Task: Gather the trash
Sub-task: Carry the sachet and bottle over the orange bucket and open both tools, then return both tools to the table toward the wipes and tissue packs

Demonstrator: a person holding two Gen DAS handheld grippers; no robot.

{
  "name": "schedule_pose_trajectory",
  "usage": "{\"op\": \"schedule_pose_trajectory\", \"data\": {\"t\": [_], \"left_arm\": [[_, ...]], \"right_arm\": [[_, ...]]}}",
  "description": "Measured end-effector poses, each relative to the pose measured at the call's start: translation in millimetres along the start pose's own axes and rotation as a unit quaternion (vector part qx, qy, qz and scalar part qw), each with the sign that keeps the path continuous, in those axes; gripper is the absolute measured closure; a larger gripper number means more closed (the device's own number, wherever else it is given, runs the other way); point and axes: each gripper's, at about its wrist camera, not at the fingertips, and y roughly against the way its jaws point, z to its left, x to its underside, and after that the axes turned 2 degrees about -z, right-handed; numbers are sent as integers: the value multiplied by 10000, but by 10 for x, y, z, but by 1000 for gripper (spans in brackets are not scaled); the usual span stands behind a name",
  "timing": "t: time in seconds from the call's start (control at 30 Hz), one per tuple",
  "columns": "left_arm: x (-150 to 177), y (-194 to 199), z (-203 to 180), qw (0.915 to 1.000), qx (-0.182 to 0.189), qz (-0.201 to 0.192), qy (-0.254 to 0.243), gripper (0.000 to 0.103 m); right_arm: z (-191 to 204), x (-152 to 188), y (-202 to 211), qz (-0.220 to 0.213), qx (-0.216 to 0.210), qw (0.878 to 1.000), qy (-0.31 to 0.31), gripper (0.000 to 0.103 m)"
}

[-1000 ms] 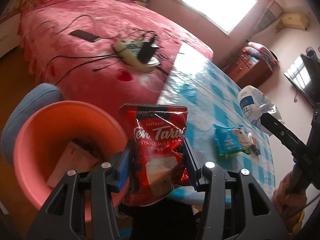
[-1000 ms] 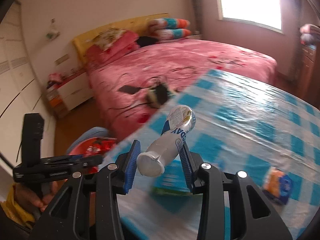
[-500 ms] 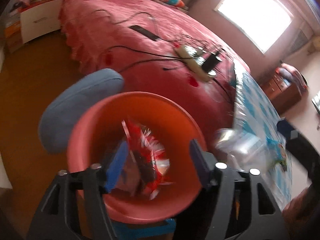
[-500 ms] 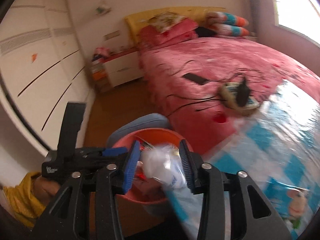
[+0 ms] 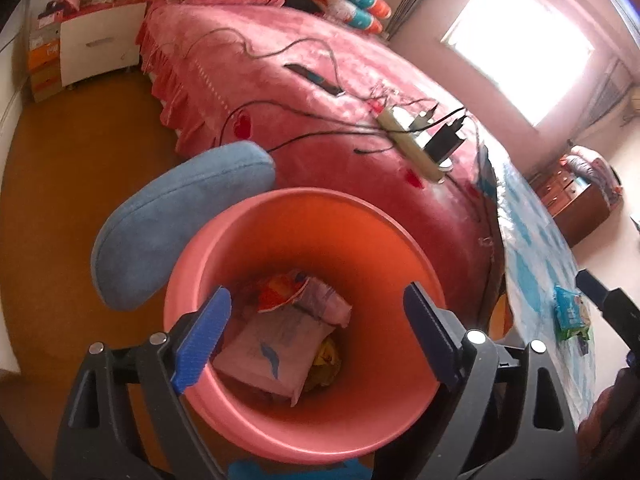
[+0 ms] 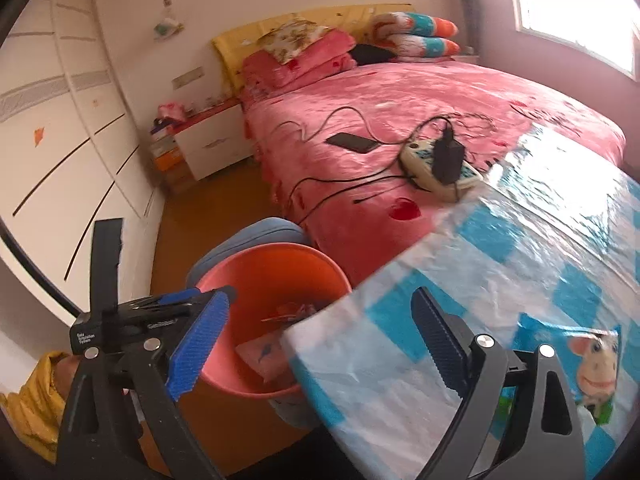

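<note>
Trash is seen heaped at the bottom of a salmon-pink bin (image 5: 304, 240): a pale pink wrapper (image 5: 276, 344), a red-and-orange packet (image 5: 282, 288) and a scrap of yellow beneath. The left gripper (image 5: 316, 336) is held directly over the bin's mouth, its blue-padded jaws opening wide with nothing between them. The right gripper (image 6: 320, 336) is poised at the corner of the table (image 6: 520, 264), beside the bin, its jaws likewise opening and empty. The drop-off step is judged to be finishing, with both tools freed.

More litter is left on the blue-checked tablecloth: a green-and-blue cartoon packet (image 6: 596, 372) lies flat just beside the right gripper, near the table edge. The next move is judged to call for a swing toward the tabletop and a low, level approach, since a flat, slippery packet on glossy plastic may slide rather than lift.

A blue cushioned chair (image 5: 176, 220) is pressed against the bin's far side. A pink bed (image 6: 400, 120) stands just behind the table, strewn with a power strip (image 6: 440, 168), a phone (image 6: 354, 142) and loose cables, all well apart from the grippers. The table corner itself overhangs part of the bin in the right wrist view and is judged the likeliest thing to be knocked.
</note>
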Motion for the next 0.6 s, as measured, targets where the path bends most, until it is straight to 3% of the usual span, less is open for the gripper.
{"op": "schedule_pose_trajectory", "data": {"t": [0.13,0.23,0.6], "left_arm": [[44,75,-42,9996,94,-257,-17,13],[70,68,-108,9996,143,-196,-132,13],[76,31,-468,9956,-527,103,-762,13]], "right_arm": [[-193,99,73,-19,113,9995,-280,11],[-318,186,147,-100,102,9985,-526,11],[-758,410,451,-289,242,9925,-1163,8]]}}
